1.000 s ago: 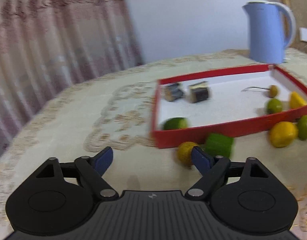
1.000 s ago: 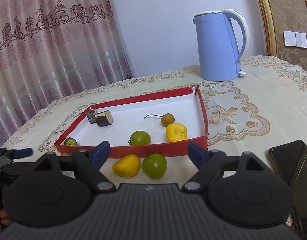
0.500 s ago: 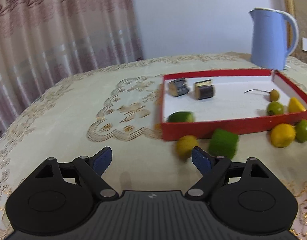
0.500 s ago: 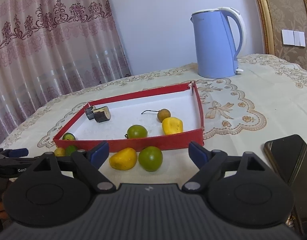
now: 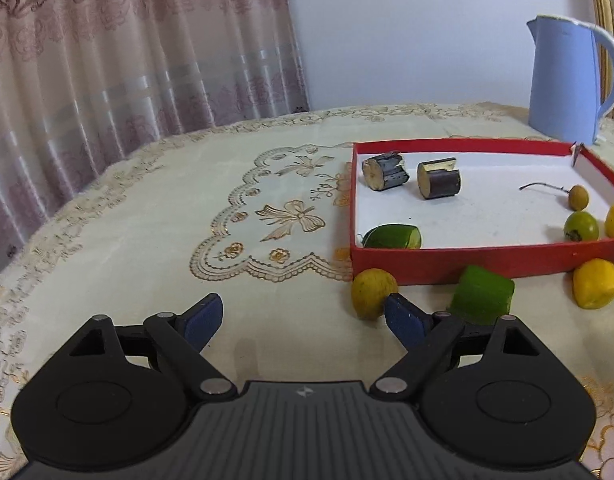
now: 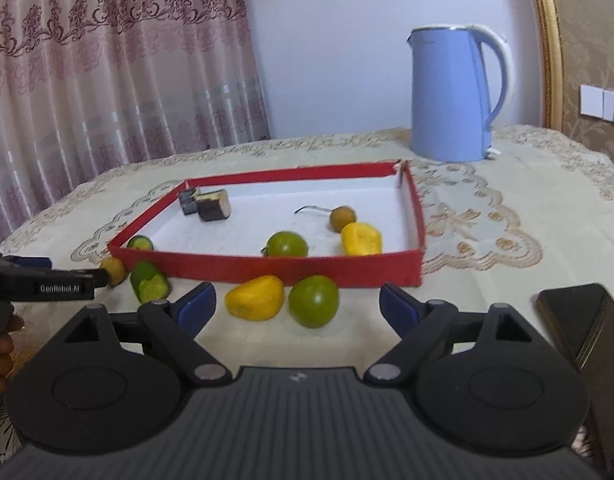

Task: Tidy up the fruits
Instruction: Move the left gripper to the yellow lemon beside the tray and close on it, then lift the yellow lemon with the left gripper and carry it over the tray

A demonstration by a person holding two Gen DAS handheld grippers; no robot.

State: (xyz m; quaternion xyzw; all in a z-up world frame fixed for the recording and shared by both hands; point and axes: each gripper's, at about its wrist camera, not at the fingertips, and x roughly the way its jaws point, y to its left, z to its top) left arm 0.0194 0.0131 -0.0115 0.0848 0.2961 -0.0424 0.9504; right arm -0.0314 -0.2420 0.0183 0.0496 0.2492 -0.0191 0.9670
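Red tray (image 6: 267, 268) on desk (image 6: 507, 216), partly filled. Inside: two dark cane stubs (image 6: 213, 204) at back-left, cucumber end (image 6: 141, 243) at front-left corner, green fruit (image 6: 287, 244), yellow chunk (image 6: 361, 239), small brown stemmed fruit (image 6: 342, 217) toward front-right. Outside, just in front of front wall: yellow fruit (image 6: 255, 298) and green ball (image 6: 313, 300) touching or nearly so, cucumber piece (image 6: 149, 282), small yellow ball (image 6: 114, 270) at left corner. So roughly six in, four left, judging by layout.

Right gripper (image 6: 297, 304): jaws spread, just been opening, nothing pinched; yellow fruit and green ball sit past the tips, between the jaw lines. Likely next pick, one of those two.

Left gripper (image 5: 303, 314): jaws spread, empty; small yellow ball (image 5: 373, 292) just beside right pad (image 5: 403, 318), contact unclear; cucumber piece (image 5: 483, 294) behind that finger. Aimed left of both, needs shift toward tray corner.

Kettle (image 6: 455, 92) behind tray, phone (image 6: 583, 320) at right edge, both clear of work.
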